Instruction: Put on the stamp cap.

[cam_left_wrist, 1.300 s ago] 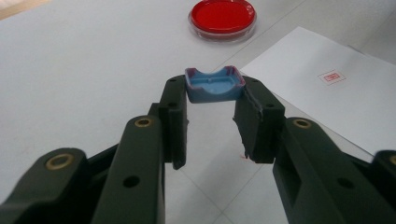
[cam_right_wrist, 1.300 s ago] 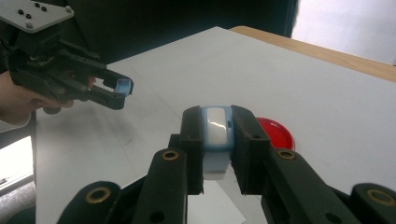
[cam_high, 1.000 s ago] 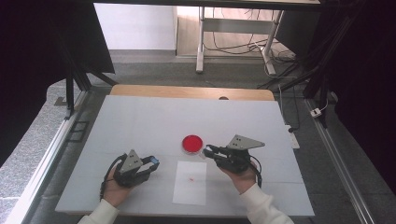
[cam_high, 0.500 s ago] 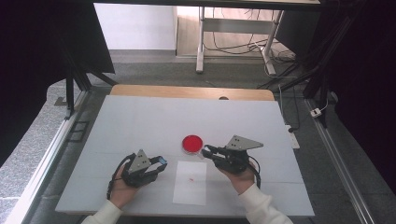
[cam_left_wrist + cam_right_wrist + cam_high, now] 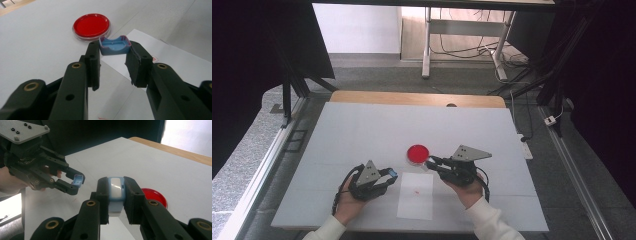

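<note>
— What is the left hand-held gripper [image 5: 113,53] holding?

— A small blue plastic piece [image 5: 114,45], shallow like a tray, with a raised rim and a curved notch in its far edge. The jaws stand a fair way apart and pinch it by its two ends at the tips. Its underside is hidden; from above it shows as no more than a blue speck [image 5: 393,173] at the gripper's [image 5: 388,176] tip.

— And the right hand-held gripper [image 5: 115,192]?

— Narrowly open and clamped on a light-blue block [image 5: 115,188] with a glossy white oval face. The lower part of the block sinks between the black jaws, so its full shape is hard to make out.

— How are the hands posed?

— Both come in from the near edge of the desk [image 5: 362,130], white sleeves cut off by the frame. The left hand [image 5: 346,202] points its gripper to the right, the right hand [image 5: 468,190] points its gripper [image 5: 430,162] to the left, with the tips near each other but apart.

— What lies around them?

— A white sheet of paper [image 5: 416,195] lies flat between the hands, with a tiny red mark too small to read. Just beyond it sits a round red dish [image 5: 417,153] with a clear rim, near the right gripper's tips. The desk is matt white, with a wooden strip [image 5: 412,98] along its far edge.
</note>
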Demonstrator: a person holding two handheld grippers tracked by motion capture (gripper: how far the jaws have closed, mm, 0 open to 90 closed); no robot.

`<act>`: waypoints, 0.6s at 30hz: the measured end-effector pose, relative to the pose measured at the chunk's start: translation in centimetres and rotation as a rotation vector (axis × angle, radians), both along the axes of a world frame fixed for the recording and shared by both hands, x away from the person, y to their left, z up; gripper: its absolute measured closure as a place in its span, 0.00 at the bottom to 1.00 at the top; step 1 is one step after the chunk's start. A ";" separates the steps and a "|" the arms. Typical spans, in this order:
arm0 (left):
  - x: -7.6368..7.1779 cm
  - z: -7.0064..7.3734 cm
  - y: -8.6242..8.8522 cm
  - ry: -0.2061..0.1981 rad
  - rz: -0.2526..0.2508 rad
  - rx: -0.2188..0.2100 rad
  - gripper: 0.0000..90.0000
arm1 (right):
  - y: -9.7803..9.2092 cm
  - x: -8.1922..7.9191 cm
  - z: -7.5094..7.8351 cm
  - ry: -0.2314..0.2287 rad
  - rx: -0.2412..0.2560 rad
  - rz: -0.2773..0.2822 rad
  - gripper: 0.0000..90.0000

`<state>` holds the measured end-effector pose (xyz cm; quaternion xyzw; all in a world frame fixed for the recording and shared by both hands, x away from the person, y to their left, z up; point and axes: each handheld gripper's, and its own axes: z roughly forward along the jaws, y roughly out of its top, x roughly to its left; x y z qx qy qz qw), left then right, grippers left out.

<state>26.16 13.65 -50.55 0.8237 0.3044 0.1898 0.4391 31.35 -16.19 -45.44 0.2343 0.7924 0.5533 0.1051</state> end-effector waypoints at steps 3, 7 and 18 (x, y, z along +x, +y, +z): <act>0.1 0.1 -0.3 0.002 -0.006 -0.003 0.71 | 0.0 0.0 0.0 0.002 0.001 0.000 0.83; 0.1 0.2 -0.7 0.000 -0.015 -0.002 0.71 | 0.1 0.0 0.0 0.002 0.002 0.004 0.83; 0.3 0.3 -1.5 -0.001 -0.032 0.003 0.71 | 0.3 -0.1 -0.1 0.005 0.004 0.009 0.83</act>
